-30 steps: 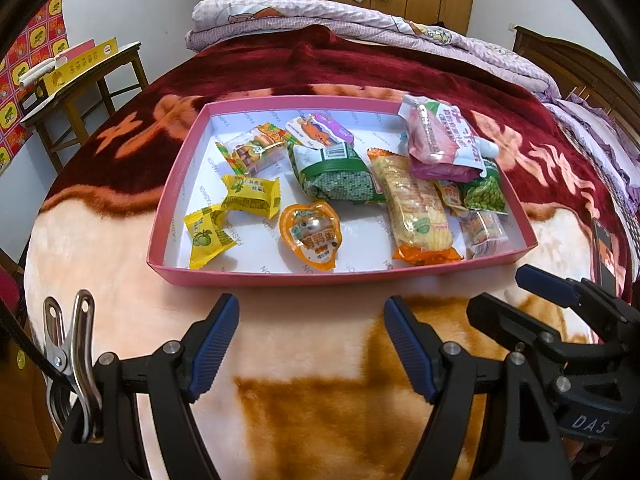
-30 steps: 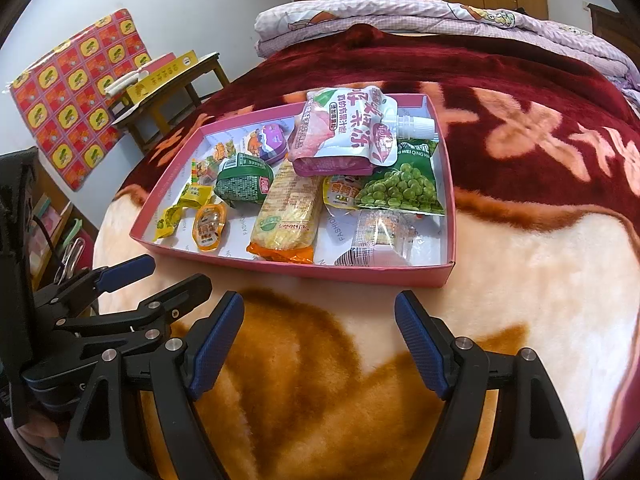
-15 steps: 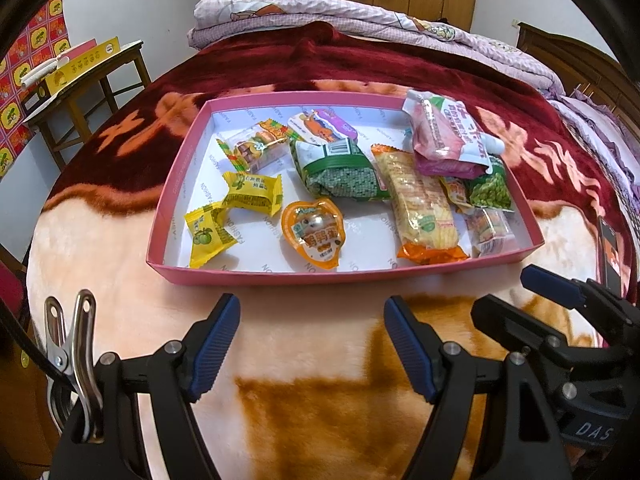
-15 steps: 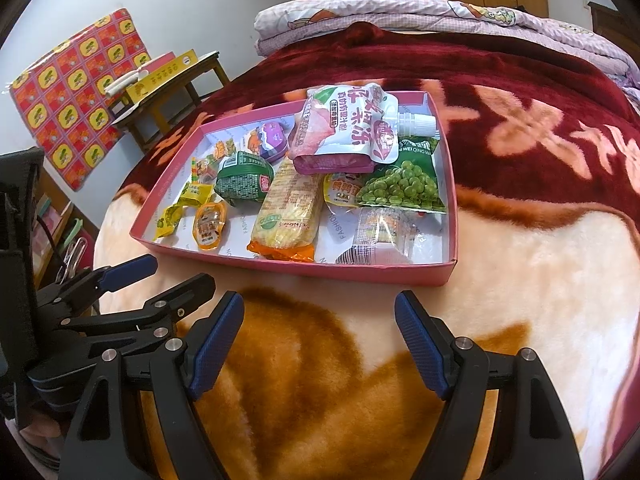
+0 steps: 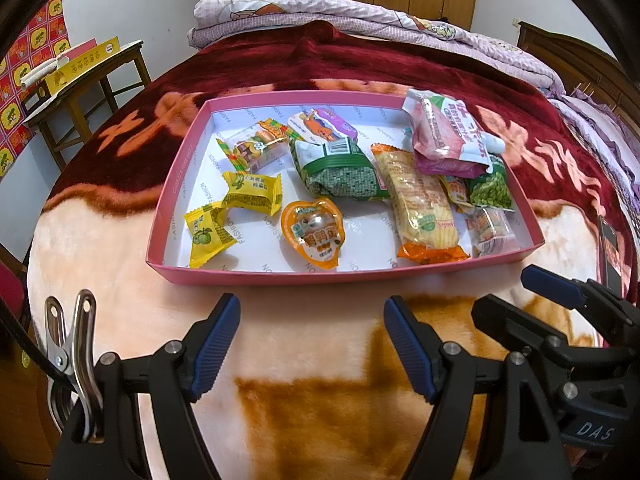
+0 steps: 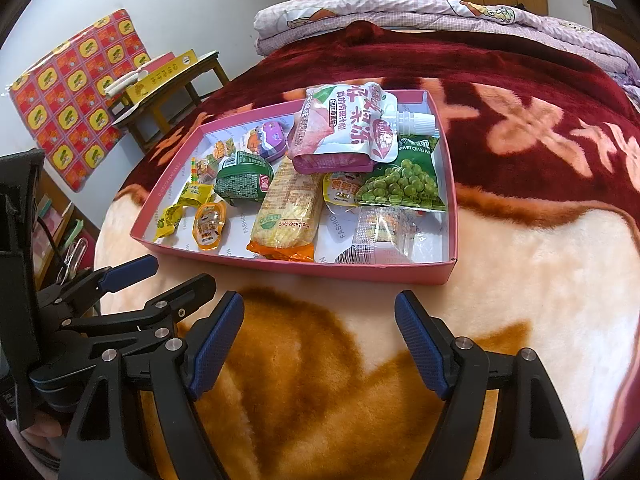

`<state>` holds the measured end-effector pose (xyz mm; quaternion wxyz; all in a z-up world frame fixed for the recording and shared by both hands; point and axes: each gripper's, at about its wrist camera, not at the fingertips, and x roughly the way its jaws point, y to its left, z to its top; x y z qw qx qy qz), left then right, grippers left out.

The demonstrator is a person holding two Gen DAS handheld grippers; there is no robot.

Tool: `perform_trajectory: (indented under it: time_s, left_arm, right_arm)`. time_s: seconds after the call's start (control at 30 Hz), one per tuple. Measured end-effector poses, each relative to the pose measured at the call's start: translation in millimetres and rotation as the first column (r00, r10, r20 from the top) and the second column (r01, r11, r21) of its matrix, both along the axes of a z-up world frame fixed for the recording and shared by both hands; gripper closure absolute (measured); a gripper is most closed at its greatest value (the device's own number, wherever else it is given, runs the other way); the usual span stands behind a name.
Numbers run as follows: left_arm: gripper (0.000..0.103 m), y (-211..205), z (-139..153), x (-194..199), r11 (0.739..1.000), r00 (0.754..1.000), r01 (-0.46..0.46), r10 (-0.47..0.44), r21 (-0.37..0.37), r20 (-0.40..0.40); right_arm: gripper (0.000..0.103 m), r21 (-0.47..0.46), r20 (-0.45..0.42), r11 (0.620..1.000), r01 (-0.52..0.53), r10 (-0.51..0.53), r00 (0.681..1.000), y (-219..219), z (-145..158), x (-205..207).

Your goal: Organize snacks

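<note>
A shallow pink tray (image 5: 352, 276) lies on the plush blanket with several snacks inside. They include two yellow candies (image 5: 208, 232), an orange jelly cup (image 5: 314, 232), a green packet (image 5: 340, 172), a long yellow cracker pack (image 5: 424, 208), a pink spouted pouch (image 5: 444, 136) and a green pea bag (image 6: 400, 184). My left gripper (image 5: 312, 320) hovers open just in front of the tray's near wall, holding nothing. My right gripper (image 6: 320, 312) is open and empty too, short of the tray's near right side (image 6: 400, 272). Each gripper shows at the edge of the other's view.
The red and cream blanket (image 5: 320, 380) covers a bed. Folded quilts (image 5: 320, 12) lie at its far end. A wooden stool with a yellow box (image 5: 80, 64) stands to the left. A dark flat device (image 5: 610, 256) lies to the right of the tray.
</note>
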<state>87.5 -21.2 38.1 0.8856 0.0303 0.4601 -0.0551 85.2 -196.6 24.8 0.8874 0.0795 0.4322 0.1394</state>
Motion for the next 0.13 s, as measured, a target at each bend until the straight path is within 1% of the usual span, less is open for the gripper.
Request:
perform_trajectory:
  time_s: [0.13]
  left_arm:
    - [0.024,0.3,-0.4,-0.4,1.0,1.0,-0.002,0.002,0.0,-0.005]
  right_arm:
    - [0.023,0.0,-0.001,1.0,0.001,-0.001,1.0,0.1,-0.2,-0.4]
